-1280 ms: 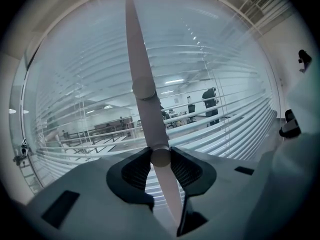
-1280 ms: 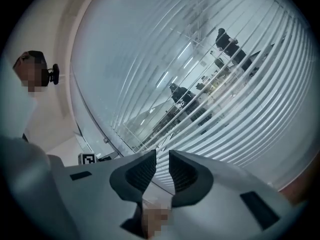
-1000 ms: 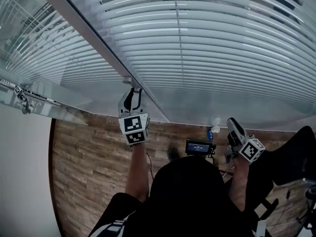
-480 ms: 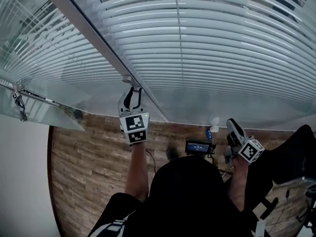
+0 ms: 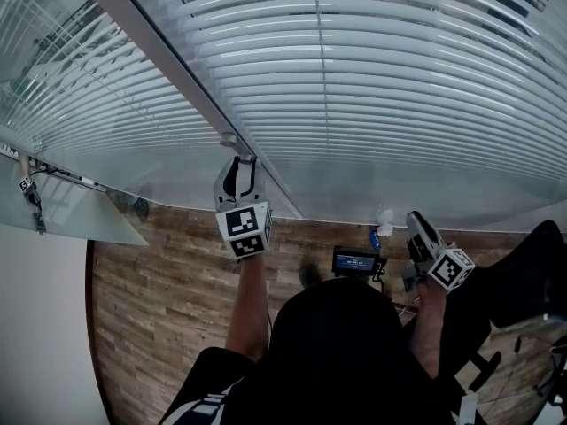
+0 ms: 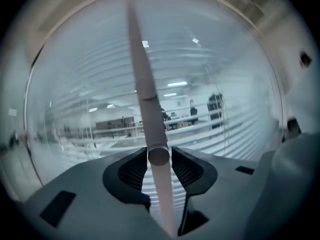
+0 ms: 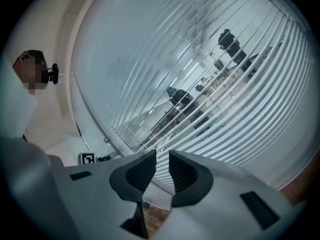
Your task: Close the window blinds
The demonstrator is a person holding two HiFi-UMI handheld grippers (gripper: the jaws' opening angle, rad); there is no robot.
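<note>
White slatted blinds (image 5: 381, 87) cover the wide window ahead, and their slats stand partly open in the right gripper view (image 7: 210, 84). A pale tilt wand (image 6: 145, 94) hangs down in front of the window frame. Its lower end (image 5: 229, 140) sits between the pads of my left gripper (image 5: 237, 162) (image 6: 159, 159). That gripper is shut on the wand, though its jaws have just been opening slightly. My right gripper (image 5: 415, 221) (image 7: 162, 170) is held lower at the right, away from the blinds. Its jaws are open a narrow gap with nothing between them.
A grey window post (image 5: 168, 69) separates these blinds from a second blind-covered pane (image 5: 71, 96) on the left. Below lies a wooden floor (image 5: 159, 290) with a small screen device (image 5: 357, 262) and a black chair (image 5: 523, 282) at the right.
The head view has shifted slightly at the left edge. Both grippers stay where they were, the left one still around the wand.
</note>
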